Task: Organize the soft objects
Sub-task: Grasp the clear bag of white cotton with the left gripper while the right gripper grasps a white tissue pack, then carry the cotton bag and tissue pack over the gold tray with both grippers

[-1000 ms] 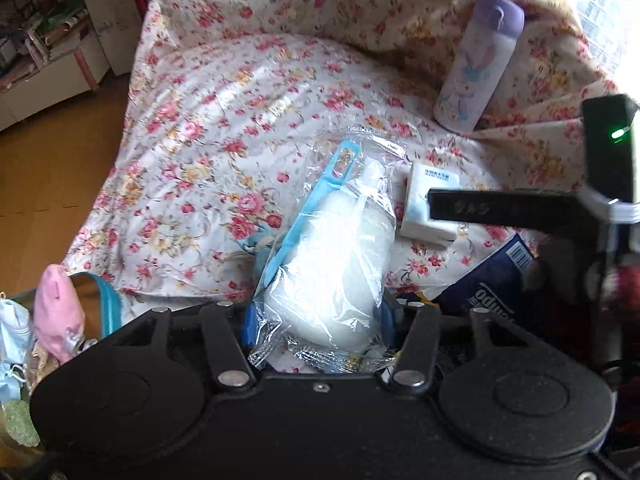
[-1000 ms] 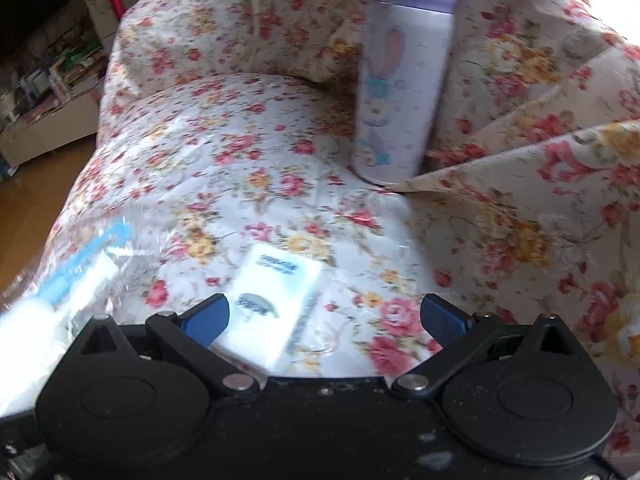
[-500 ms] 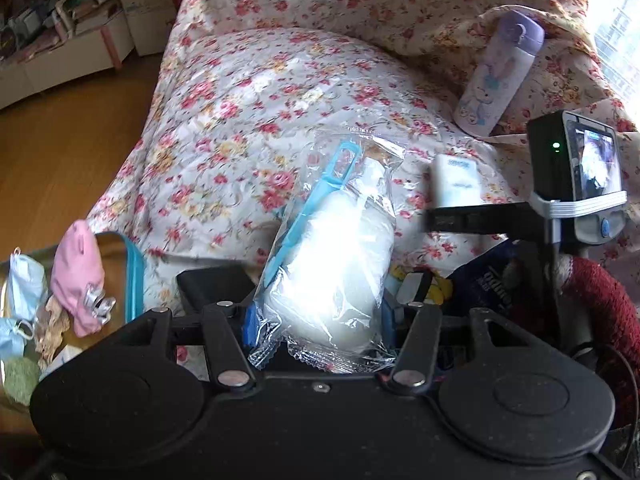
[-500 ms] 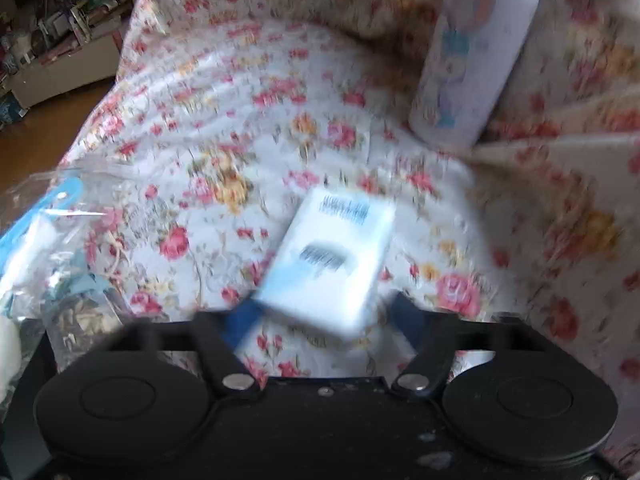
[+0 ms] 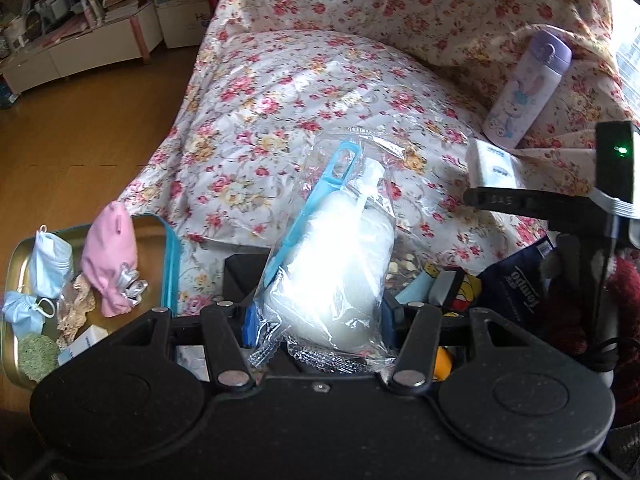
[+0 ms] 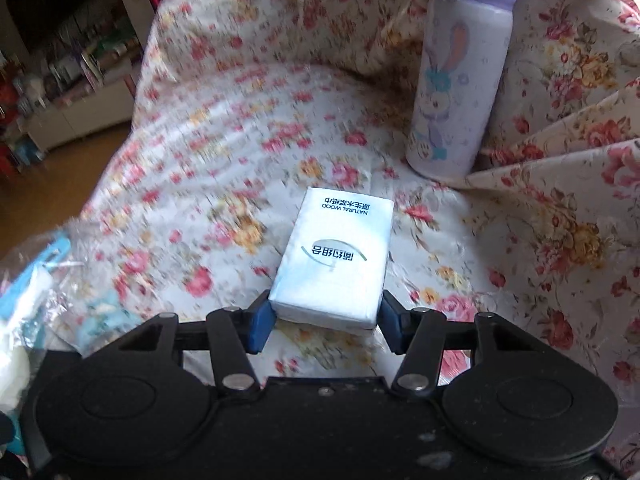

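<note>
Right wrist view: right gripper (image 6: 322, 318), jaws just closing, now clamped on tissue pack (image 6: 338, 256) by near end only; pack lifted off sofa (image 6: 224, 168), far end could sag/slip w/ fast swing. Bottle (image 6: 460, 80) stands close behind, backrest folds at right; open room toward left. Left gripper (image 5: 318, 318) jaws squeezed on bagged sponge (image 5: 332, 264); slick film may slide out. Tin (image 5: 170, 264) on floor by sofa edge already crowded w/ masks (image 5: 48, 264), pink mitt (image 5: 110, 256), so drop could spill over rim.
</note>
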The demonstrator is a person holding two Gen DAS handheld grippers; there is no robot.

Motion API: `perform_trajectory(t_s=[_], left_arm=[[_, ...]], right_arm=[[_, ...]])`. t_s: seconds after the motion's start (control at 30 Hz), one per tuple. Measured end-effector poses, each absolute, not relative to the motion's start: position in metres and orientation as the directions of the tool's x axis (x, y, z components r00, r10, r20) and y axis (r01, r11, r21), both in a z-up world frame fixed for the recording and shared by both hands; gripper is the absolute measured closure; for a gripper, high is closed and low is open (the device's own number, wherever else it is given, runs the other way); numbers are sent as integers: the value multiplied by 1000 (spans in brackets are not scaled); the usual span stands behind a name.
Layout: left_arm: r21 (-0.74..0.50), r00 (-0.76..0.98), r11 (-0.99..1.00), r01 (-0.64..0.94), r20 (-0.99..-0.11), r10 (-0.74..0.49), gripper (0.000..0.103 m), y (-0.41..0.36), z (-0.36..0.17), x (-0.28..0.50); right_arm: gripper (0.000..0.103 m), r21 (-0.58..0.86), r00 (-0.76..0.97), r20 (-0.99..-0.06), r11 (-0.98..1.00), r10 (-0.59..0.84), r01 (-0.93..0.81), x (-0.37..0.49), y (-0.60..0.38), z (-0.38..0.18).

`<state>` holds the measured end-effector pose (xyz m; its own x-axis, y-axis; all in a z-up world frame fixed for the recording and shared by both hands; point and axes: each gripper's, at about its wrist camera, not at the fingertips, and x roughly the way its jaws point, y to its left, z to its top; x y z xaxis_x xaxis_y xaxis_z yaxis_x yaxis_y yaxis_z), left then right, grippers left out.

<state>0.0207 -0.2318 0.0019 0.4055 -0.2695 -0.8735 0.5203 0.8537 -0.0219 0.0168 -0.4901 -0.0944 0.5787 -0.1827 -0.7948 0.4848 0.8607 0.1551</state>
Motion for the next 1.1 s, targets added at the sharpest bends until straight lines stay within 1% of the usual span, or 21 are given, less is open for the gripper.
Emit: perform_trajectory(t_s=[0.13, 0.4, 0.67, 0.9, 1.1], left_arm=[[-19, 407, 861, 509, -876, -260, 51, -223, 3, 18], [-52, 399, 878, 475, -877, -268, 51, -194, 9, 9], [-33, 460, 919, 392, -858, -227, 51, -144, 20, 13], [-11, 488, 946, 323, -855, -177, 51, -98, 18, 12], [-27, 510, 962, 273, -844, -168, 51, -64, 19, 15]], right_arm=[[50, 170, 607, -774, 862, -183, 477, 15, -489, -89], [50, 167, 604, -774, 858, -191, 485, 15, -486, -97], [50, 138, 619, -746, 853, -245, 504, 9, -483, -96], [50, 107, 633, -718, 852, -289, 512, 2, -478, -92], [50, 71, 629, -699, 842, -341, 535, -12, -471, -85]])
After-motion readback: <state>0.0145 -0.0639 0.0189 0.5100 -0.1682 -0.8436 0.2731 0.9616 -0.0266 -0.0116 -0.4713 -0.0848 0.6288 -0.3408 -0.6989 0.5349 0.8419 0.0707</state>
